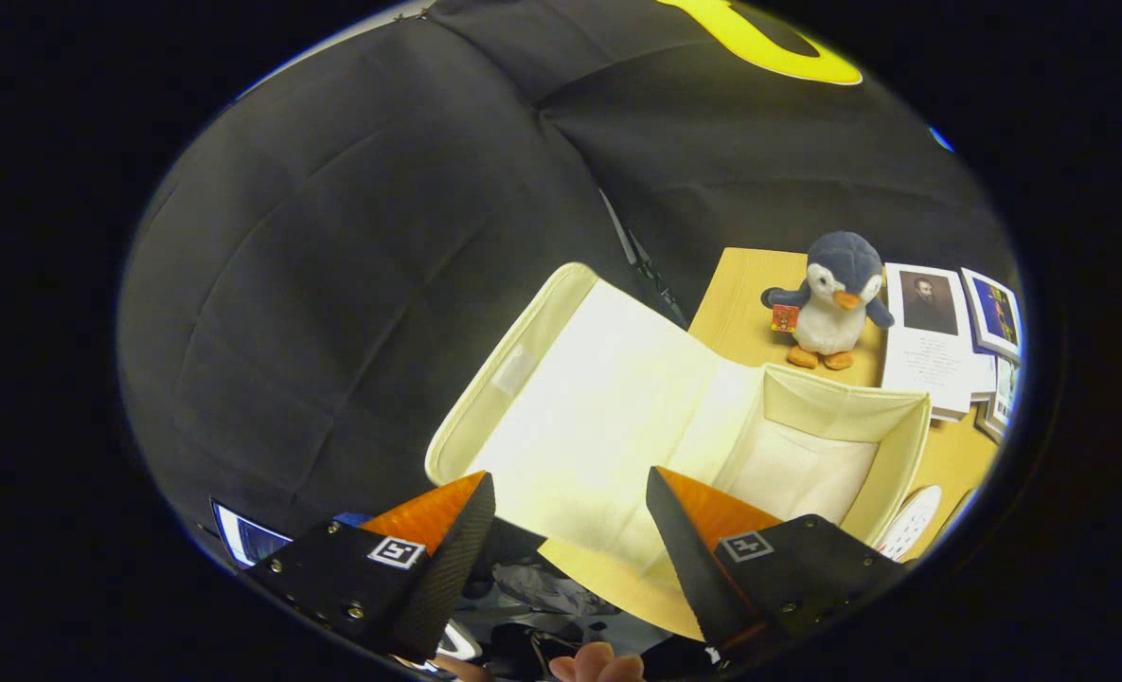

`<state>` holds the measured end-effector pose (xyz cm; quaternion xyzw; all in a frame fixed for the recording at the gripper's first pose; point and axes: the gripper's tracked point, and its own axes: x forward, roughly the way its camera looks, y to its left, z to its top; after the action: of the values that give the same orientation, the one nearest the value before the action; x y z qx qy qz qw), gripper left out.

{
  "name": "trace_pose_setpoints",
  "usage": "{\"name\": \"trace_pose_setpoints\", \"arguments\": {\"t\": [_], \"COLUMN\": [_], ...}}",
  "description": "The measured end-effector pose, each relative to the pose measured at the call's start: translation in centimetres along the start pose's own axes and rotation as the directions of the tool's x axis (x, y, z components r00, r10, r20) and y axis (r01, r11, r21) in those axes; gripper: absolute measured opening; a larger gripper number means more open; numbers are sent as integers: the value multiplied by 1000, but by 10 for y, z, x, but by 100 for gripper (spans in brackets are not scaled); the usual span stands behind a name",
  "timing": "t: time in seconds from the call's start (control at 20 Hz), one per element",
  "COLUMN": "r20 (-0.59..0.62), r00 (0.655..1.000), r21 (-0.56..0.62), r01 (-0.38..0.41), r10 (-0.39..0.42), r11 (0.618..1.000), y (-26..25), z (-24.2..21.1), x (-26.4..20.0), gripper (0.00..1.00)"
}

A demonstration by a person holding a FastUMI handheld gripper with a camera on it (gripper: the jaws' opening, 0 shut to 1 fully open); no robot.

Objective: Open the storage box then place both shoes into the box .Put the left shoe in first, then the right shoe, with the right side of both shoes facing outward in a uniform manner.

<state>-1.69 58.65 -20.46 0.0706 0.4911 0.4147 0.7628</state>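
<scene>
1. The hand-held gripper (570, 530) has its fingers spread wide, holding and touching nothing.
2. Just ahead of the fingers, the storage box (887, 417) sits open on the tabletop (736, 308), its lid (589, 398) flung back.
3. Below the fingers, a grey shoe (546, 589) is only partly in sight.
4. A toy penguin (830, 298) stands at the tabletop's far edge, with printed cards (930, 341) beside it; their writing is too small to read.

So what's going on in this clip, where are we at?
A person is holding a handheld gripper over a cream fabric storage box on a tan wooden table. The box's flat lid is already flipped back, and the inside looks empty. The jaws stand open with nothing between them. Grey shoes lie low down between the jaws, not yet in the box. A plush penguin and printed cards sit beyond the box.
</scene>
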Motion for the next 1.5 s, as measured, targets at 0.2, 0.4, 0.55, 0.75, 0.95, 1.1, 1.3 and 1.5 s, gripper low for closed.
{"name": "trace_pose_setpoints", "arguments": {"t": [0.2,0.4,0.55,0.75,0.95,1.1,1.3,1.5], "r20": [21,75,96,114,137,136,133,76], "r00": [999,997,995,993,988,986,983,979], "r21": [43,61,70,70,120,157,221,240], "r01": [-30,-31,-18,33,52,73,95,168], "r10": [29,26,11,-41,-69,-95,-127,-191], "r11": [999,998,997,997,991,985,971,956], "y": [-5,-33,-59,-106,-149,-181,-217,-256], "z": [-10,-15,-20,-32,-46,-56,-73,-104], "x": [-25,-66,-97,-131,-154,-163,-168,-169], "gripper": [97,97,97,97,98,97,97,98]}}
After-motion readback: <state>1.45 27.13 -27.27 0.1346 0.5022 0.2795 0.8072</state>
